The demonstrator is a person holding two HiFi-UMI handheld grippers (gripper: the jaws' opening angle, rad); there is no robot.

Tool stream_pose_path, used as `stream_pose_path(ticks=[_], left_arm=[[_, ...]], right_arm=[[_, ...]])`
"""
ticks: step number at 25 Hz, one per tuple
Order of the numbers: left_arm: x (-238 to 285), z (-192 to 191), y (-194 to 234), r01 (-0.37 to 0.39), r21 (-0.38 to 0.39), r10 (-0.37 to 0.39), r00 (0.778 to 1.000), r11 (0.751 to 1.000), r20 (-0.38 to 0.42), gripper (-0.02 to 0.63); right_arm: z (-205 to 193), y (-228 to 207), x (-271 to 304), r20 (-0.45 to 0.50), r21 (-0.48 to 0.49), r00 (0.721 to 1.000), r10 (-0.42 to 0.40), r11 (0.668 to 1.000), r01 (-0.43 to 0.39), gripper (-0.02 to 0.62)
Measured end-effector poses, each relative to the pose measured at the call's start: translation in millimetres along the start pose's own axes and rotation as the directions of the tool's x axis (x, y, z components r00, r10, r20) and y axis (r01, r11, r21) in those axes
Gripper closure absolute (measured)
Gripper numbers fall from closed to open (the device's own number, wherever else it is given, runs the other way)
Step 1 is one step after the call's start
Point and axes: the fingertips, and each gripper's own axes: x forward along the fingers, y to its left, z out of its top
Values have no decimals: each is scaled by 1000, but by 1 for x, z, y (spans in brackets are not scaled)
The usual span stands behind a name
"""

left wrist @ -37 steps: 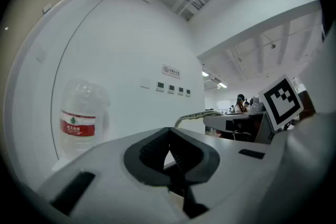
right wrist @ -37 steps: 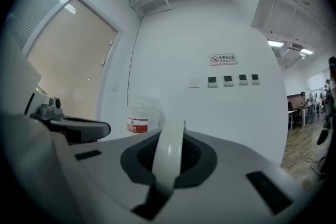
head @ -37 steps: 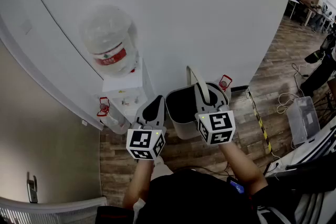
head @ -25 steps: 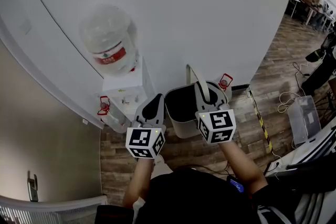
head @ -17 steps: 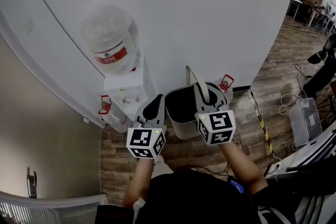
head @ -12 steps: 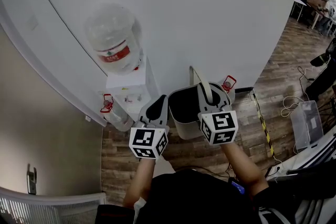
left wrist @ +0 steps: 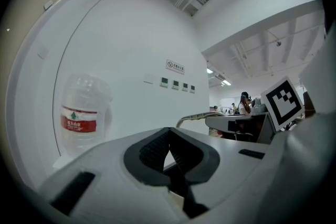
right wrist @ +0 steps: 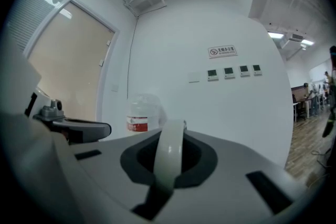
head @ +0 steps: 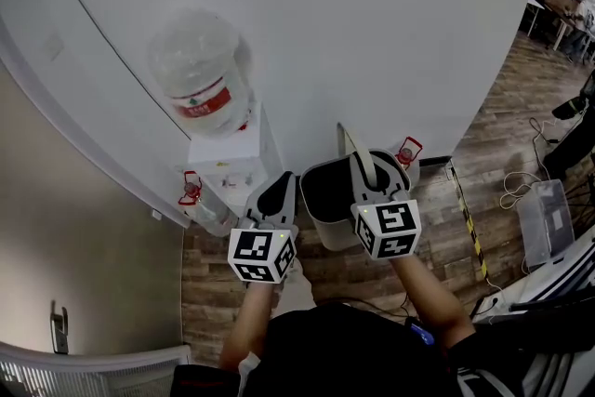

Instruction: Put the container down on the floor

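The right gripper (head: 369, 170) is pinched tight on the thin handle (right wrist: 169, 160) of the grey container (head: 325, 200), hanging above the wood floor (head: 432, 223) near the wall (head: 372, 42), while the left gripper (head: 277, 192) is closed on nothing, so a fast drop could make it swing and slip out.

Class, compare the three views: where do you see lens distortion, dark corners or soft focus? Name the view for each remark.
Head view: wide-angle bending, so the water bottle leans and the wall bulges. Left gripper view: fisheye circle with black corners; the left gripper, up close, looks soft. Right gripper view: black surround too; the handle in the right gripper is soft, the wall panels crisper.
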Motion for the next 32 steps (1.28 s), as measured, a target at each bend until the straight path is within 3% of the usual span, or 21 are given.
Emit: stream_pose_path(ticks=[12, 32], left_arm=[[65, 1, 82, 17, -28, -17, 1000, 999, -8, 589], [167, 20, 181, 167, -84, -170, 985, 982, -32, 589]], right_arm=[[3, 2, 99, -12, -16, 1000, -14, 1000, 14, 566], [30, -6, 236, -28, -51, 988, -150, 988, 148, 566]])
